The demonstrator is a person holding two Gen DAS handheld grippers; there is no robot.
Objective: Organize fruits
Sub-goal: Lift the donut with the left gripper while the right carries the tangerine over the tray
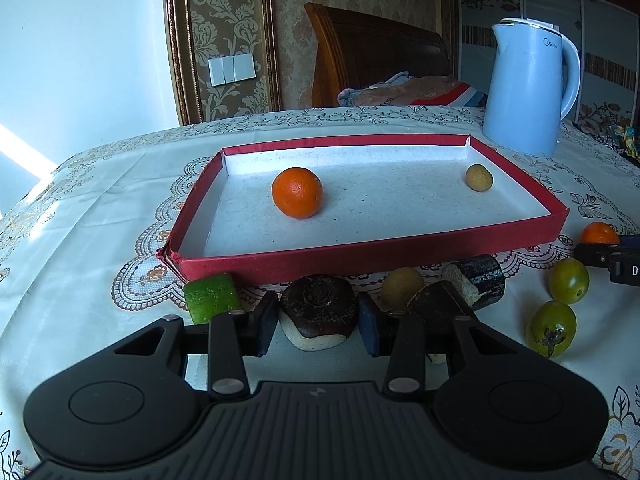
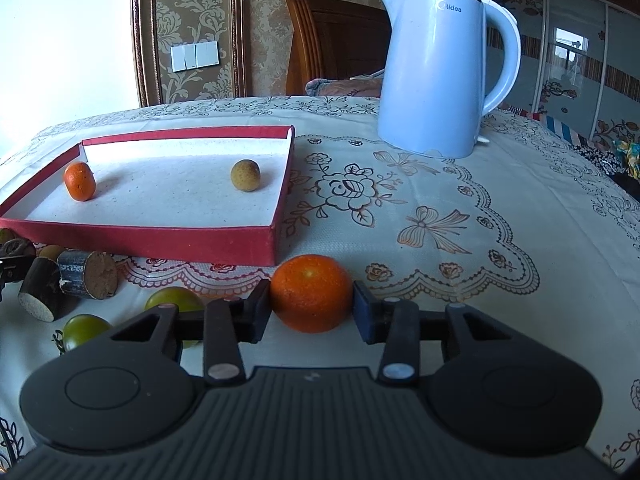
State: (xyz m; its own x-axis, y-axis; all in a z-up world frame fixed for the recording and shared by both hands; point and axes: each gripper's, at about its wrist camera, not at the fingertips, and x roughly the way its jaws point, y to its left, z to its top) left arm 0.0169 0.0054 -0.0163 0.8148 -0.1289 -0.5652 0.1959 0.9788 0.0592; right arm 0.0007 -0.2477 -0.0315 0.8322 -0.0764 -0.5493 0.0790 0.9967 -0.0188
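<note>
A red tray [image 1: 400,256] with a white floor holds an orange [image 1: 297,192] and a small tan fruit [image 1: 479,177]. My left gripper [image 1: 318,326] has its pads around a dark brown water chestnut [image 1: 318,312] on the cloth in front of the tray; the pads touch its sides. My right gripper [image 2: 312,314] is closed on a second orange [image 2: 311,293] that rests on the cloth at the tray's [image 2: 160,246] right front corner. The tray's orange [image 2: 79,181] and tan fruit [image 2: 245,175] also show in the right wrist view.
A light blue kettle [image 1: 530,88] stands behind the tray's right end. In front of the tray lie a green piece [image 1: 212,296], a tan fruit [image 1: 401,287], dark sugarcane stubs [image 1: 478,284] and two green fruits [image 1: 568,280], [image 1: 551,328]. The table's left edge drops off.
</note>
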